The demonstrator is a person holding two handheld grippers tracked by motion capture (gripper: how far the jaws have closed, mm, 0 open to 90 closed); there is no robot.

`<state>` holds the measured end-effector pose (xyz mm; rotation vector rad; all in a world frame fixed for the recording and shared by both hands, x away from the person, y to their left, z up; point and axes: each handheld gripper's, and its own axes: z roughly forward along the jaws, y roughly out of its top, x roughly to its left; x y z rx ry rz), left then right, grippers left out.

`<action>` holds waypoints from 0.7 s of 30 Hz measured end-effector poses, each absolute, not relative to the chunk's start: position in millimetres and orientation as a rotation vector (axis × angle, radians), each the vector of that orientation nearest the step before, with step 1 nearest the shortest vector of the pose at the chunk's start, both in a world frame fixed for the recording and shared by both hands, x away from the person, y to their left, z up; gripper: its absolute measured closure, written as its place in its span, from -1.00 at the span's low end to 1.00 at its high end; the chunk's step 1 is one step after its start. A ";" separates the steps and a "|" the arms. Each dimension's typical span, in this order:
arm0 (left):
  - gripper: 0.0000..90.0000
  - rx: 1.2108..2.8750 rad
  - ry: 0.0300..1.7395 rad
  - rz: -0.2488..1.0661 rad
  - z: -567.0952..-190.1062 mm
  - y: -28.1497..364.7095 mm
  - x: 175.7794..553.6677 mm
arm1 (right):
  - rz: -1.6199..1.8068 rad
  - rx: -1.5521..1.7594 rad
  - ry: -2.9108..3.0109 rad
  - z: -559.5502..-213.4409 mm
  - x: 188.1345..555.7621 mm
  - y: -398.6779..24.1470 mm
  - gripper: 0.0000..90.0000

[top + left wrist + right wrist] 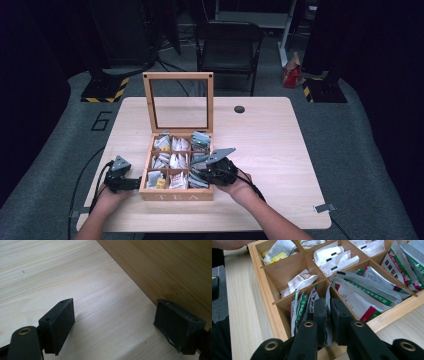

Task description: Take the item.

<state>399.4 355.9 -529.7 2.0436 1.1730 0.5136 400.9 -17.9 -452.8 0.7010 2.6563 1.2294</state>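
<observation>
A wooden tea box [176, 194] marked TEA stands open near the table's front, its glass lid [178, 102] upright. Its compartments hold several tea packets. My right gripper [204, 173] is at the box's front right compartment, shut on the top edge of a silver packet [327, 302] with green and red print; more such packets [298, 308] stand beside it. My left gripper [131, 183] rests on the table against the box's left wall [170, 270], open with nothing between its pads [62, 325].
The light wooden table [280, 150] has bare room to the right and behind the box. A dark grommet [239, 109] sits near the far edge. A black folding chair [227, 47] stands behind the table. A red-and-white bag [291, 72] lies on the floor.
</observation>
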 end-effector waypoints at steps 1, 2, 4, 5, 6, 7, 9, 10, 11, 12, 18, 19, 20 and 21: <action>-0.64 2.044 1.173 0.514 -529.7 355.9 399.4 | 1.223 0.681 2.664 -453.4 401.8 -17.7 0.85; -0.64 2.043 1.173 0.514 -529.7 355.9 399.4 | 1.226 0.700 2.666 -454.0 401.1 -16.6 0.85; -0.64 2.044 1.172 0.514 -529.7 355.9 399.4 | 1.223 0.696 2.673 -455.0 401.6 -15.3 0.88; -0.64 2.044 1.172 0.514 -529.7 355.9 399.4 | 1.224 0.687 2.676 -455.3 402.2 -14.7 0.90; -0.64 2.044 1.173 0.514 -529.7 355.9 399.4 | 1.222 0.684 2.680 -455.4 402.3 -14.1 0.90; -0.64 2.044 1.173 0.514 -529.7 355.9 399.4 | 1.223 0.686 2.676 -456.0 402.1 -13.2 0.91; -0.64 2.044 1.172 0.514 -529.7 355.9 399.4 | 1.222 0.686 2.677 -456.5 401.8 -12.3 0.92; -0.64 2.044 1.172 0.514 -529.7 355.9 399.4 | 1.221 0.685 2.678 -456.9 401.7 -11.8 0.92; -0.64 2.044 1.172 0.514 -529.7 355.9 399.4 | 1.217 0.683 2.681 -457.1 401.9 -11.5 0.92; -0.64 2.044 1.173 0.514 -529.7 355.9 399.4 | 1.219 0.687 2.682 -457.4 401.8 -11.2 0.92; -0.64 2.044 1.172 0.515 -529.7 355.9 399.4 | 1.196 0.687 2.701 -459.6 403.2 -9.9 0.90; -0.64 2.044 1.173 0.514 -529.7 355.8 399.3 | 1.192 0.688 2.704 -460.0 403.2 -9.5 0.90; -0.64 2.044 1.172 0.515 -529.7 355.9 399.4 | 1.194 0.691 2.702 -460.5 403.3 -8.9 0.90; -0.64 2.044 1.172 0.514 -529.7 355.9 399.4 | 1.192 0.685 2.706 -460.7 403.4 -8.7 0.91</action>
